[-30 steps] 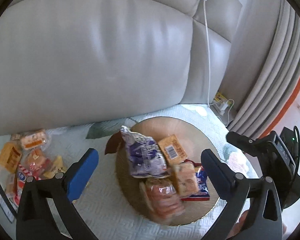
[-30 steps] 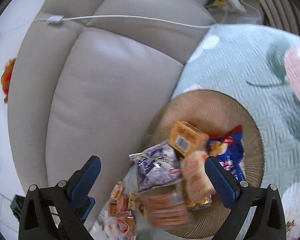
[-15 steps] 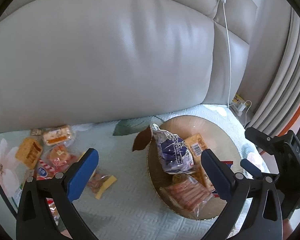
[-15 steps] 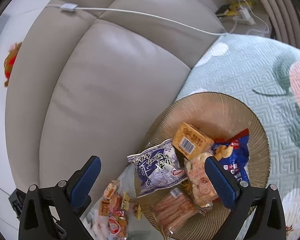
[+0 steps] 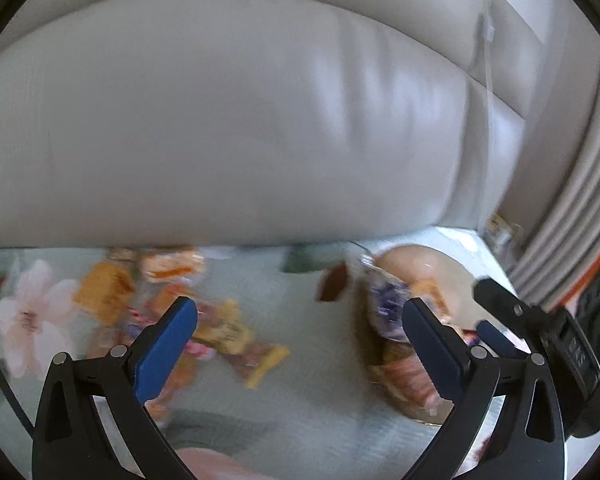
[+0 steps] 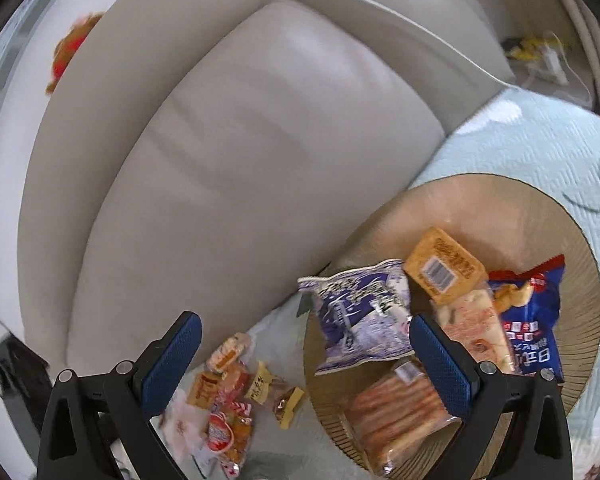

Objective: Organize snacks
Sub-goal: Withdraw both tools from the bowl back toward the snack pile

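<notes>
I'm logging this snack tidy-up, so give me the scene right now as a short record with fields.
surface: pale green quilted cover in front of a grey sofa back
container: round tan plate
on the plate: purple bag, orange packet, blue bag, clear pack of sausages
off the plate: loose pile of small snacks on the cover, to the plate's left
left gripper: open, holding nothing
right gripper: open, holding nothing
left view: blurred
</notes>
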Available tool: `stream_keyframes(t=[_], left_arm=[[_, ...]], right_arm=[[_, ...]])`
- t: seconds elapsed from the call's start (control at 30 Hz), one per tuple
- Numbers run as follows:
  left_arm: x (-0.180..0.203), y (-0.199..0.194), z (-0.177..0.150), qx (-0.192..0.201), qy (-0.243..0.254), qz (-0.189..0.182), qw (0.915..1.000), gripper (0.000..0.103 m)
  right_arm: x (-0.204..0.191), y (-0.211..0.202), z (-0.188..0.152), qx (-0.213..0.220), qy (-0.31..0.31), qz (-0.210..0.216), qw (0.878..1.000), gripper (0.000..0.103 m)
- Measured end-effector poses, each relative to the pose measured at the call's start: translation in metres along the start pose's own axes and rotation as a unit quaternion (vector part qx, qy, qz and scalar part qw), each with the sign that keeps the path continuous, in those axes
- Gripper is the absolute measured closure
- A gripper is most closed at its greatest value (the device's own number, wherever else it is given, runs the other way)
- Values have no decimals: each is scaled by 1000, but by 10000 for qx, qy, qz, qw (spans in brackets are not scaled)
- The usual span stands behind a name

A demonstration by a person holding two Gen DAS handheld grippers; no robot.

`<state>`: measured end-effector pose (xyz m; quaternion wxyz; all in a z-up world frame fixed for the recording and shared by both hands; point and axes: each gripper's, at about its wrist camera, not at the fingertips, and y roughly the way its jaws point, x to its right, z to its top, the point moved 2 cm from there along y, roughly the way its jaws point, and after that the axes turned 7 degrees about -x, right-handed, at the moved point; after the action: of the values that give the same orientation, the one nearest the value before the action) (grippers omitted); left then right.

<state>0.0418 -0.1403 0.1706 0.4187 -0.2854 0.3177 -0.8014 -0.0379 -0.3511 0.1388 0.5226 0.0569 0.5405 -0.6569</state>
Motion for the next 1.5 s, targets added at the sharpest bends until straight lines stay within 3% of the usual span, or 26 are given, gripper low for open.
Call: stream_keyframes(t=[0.1,0.27,0.53,0.6,0.77,0.9,1.0,1.07,1.13,1.17,1.23,1.3,1.37,1.43,1.5], left_arm=[[-28,-12,5,116,-165,119,9997,1],[-98,-26,5,254,-546,686,9958,0],[-194,-20,-26,-111,-1209,1180,9856,1],[-212,-14,-33,-261,-1373,1189,9830,1],[-242,9,-41,-753,-1804,757,9778,0],[-254,24,-65,-1078,-1848,795,9736,0],[-274,40,-105,-1339,-2539,779,9547,1],[-284,52,-128,-1502,-3043,600,9387,1],[-284,61,-145,-1549,-3309,633,9287,1],[-281,62,-150,-1469,-3287,751,9299,1],[-263,62,-153,-1233,-2924,1150,9413,1],[-250,71,-154,-1283,-2596,1399,9469,0],[-245,74,-154,-1161,-2474,1508,9500,0],[-244,73,-157,-964,-2653,1528,9471,0],[-242,73,-161,-782,-2692,1583,9468,0]], right_arm=[[-16,5,-7,-81,-303,-20,9995,0],[-48,11,-18,-162,-871,-26,9961,0],[-99,49,-58,-710,-1977,-378,9770,0],[-114,61,-72,-894,-2328,-475,9672,0],[-142,86,-105,-1243,-2777,-414,9517,0],[-163,108,-138,-1503,-3161,-367,9360,0],[-179,129,-159,-1832,-3503,-292,9181,0],[-188,144,-167,-2011,-3580,-255,9115,0],[-196,161,-168,-2222,-3502,-177,9098,0],[-200,169,-163,-2290,-3329,-162,9146,0],[-201,183,-149,-2387,-2714,-119,9323,0],[-206,198,-139,-2628,-1989,311,9436,0],[-218,221,-146,-2956,-1989,371,9336,2],[-226,244,-162,-3248,-2240,180,9187,5],[-217,275,-185,-3881,-1861,-54,9026,5]])
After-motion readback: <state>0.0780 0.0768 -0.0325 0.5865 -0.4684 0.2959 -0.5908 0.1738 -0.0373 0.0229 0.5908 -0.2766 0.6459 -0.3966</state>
